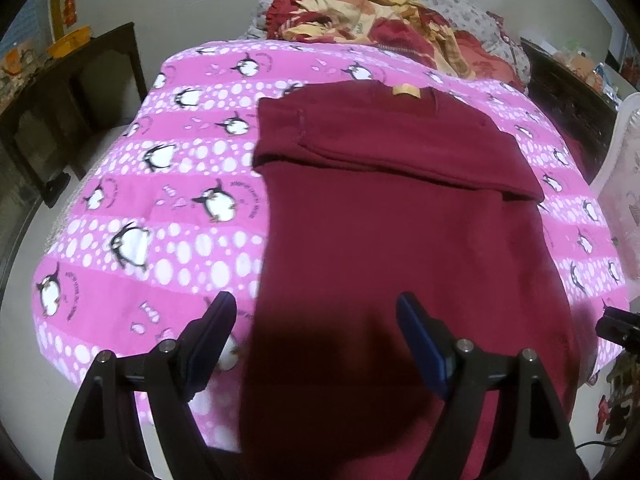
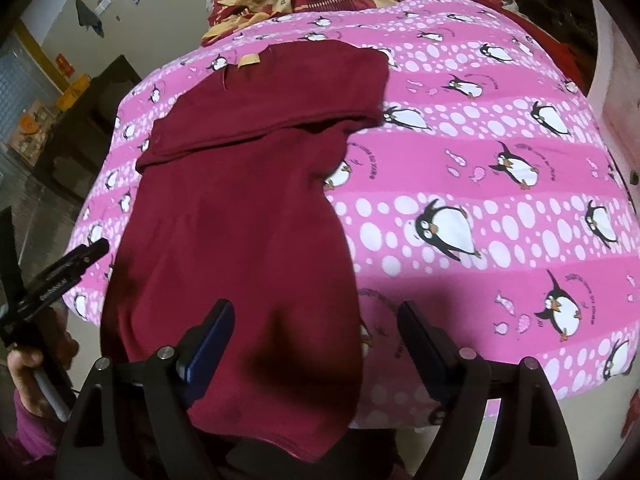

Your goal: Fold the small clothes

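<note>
Your left gripper (image 1: 316, 316) hangs over the near hem of the maroon shirt (image 1: 400, 220), tongs spread wide, nothing pinched between them; the left finger sits above the pink penguin sheet (image 1: 160, 200), the right finger above the maroon cloth. Your right gripper (image 2: 316, 320) also stands wide and empty, and its last opening movement has almost levelled off; its left finger is over the shirt's near right corner, its right finger over bare sheet. In the right wrist view your left hand (image 2: 28, 364) shows at the lower left edge, wrapped around the handle of the other tool, with a purple sleeve (image 2: 28, 432) beneath it. The shirt lies flat on the bed, running lengthwise away from you, its hem hanging slightly over the near edge. Further up, a sleeve is folded in across the chest, forming a horizontal band with a visible seam. A small tan neck label (image 1: 406, 91) marks the collar at the far end. Beyond the shirt lies a rumpled heap of red and yellow fabric (image 1: 380, 12) on a grey patterned pillow (image 1: 460, 4). Dark wooden furniture (image 1: 80, 92) stands to the left of the bed, with an orange bin (image 1: 68, 42) on top.
</note>
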